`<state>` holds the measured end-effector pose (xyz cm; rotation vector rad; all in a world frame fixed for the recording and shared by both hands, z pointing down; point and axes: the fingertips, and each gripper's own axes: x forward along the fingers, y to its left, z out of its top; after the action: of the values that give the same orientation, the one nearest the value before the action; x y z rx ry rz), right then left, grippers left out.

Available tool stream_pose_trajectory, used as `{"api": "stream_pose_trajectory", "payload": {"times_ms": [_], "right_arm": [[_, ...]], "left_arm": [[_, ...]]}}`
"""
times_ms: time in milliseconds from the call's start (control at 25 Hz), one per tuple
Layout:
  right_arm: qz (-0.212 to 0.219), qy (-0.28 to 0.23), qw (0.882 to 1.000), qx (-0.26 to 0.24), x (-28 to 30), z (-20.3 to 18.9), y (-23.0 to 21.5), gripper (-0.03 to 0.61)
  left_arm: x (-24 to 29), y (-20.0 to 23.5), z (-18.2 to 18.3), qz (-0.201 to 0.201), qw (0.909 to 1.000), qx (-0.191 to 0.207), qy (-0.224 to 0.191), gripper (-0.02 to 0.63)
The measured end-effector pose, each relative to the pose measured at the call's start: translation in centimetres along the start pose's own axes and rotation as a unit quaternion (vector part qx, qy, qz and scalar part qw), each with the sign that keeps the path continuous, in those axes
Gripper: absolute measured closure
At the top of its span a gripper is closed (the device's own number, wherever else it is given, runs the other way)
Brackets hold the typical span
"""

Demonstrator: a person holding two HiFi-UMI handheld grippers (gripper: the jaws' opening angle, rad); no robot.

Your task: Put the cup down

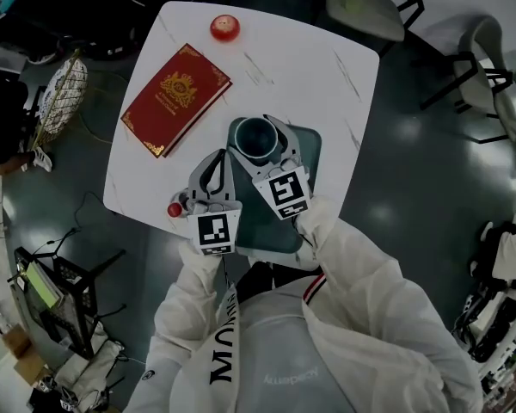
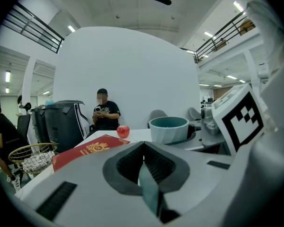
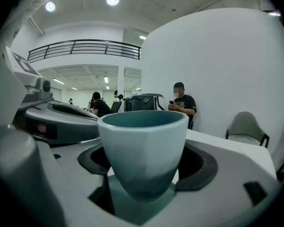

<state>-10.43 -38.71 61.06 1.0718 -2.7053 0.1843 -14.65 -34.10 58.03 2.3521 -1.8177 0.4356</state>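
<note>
At green mat on counter: right tool clamped on cup; left tool clenched, empty. Risk: early release, narrow base tips.

Teal cup upright, mouth up and empty, pale faceted wall darkening toward the base, clamped in the right claw over the green mat, seemingly just above it.
</note>
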Motion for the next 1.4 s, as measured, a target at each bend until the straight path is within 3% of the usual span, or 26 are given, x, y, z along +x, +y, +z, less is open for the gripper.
{"api": "stream_pose_trajectory", "payload": {"times_ms": [1400], "right_arm": [[-0.002,0.021,1.0,-0.001,2.9,-3.3,-0.7,0.192]], "left_arm": [[1.0,0.1,-2.3,0.005,0.9995,-0.013,0.03,0.602]]}}
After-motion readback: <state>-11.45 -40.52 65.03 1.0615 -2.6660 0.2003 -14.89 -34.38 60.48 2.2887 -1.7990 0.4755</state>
